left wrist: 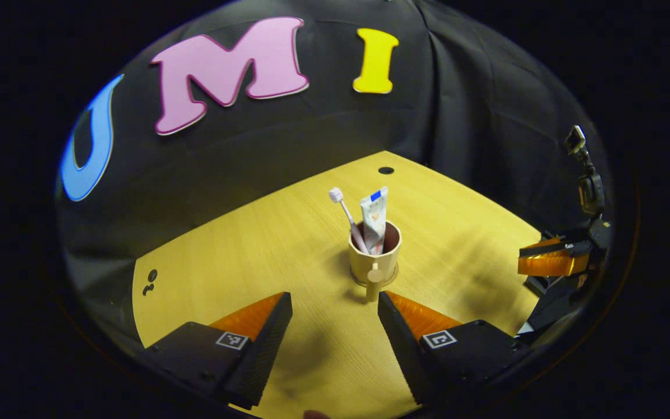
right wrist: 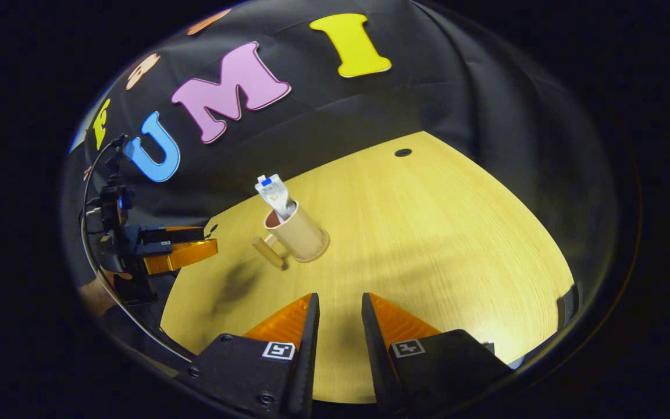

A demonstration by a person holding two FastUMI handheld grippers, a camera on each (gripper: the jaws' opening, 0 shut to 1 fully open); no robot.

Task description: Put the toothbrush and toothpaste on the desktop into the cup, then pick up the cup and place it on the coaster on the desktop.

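The cup (left wrist: 374, 250) stands upright on a coaster (left wrist: 364, 281) mid-table (left wrist: 242, 256), toothbrush (left wrist: 346, 218) and toothpaste (left wrist: 374, 218) standing in it, head and crimped end up, the brush leaning left. It looks light, stiff and smooth-walled, best taken by the handle (left wrist: 374, 281), which points toward the left tongs (left wrist: 335, 317). Those gape wide and empty; the right tongs (right wrist: 339, 326) are narrowly parted, holding nothing.

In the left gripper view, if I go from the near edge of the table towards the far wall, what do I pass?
Left gripper, open → beige cup with handle, on a round coaster, holding a white toothbrush and toothpaste tube → small dark hole in the yellow wooden table.
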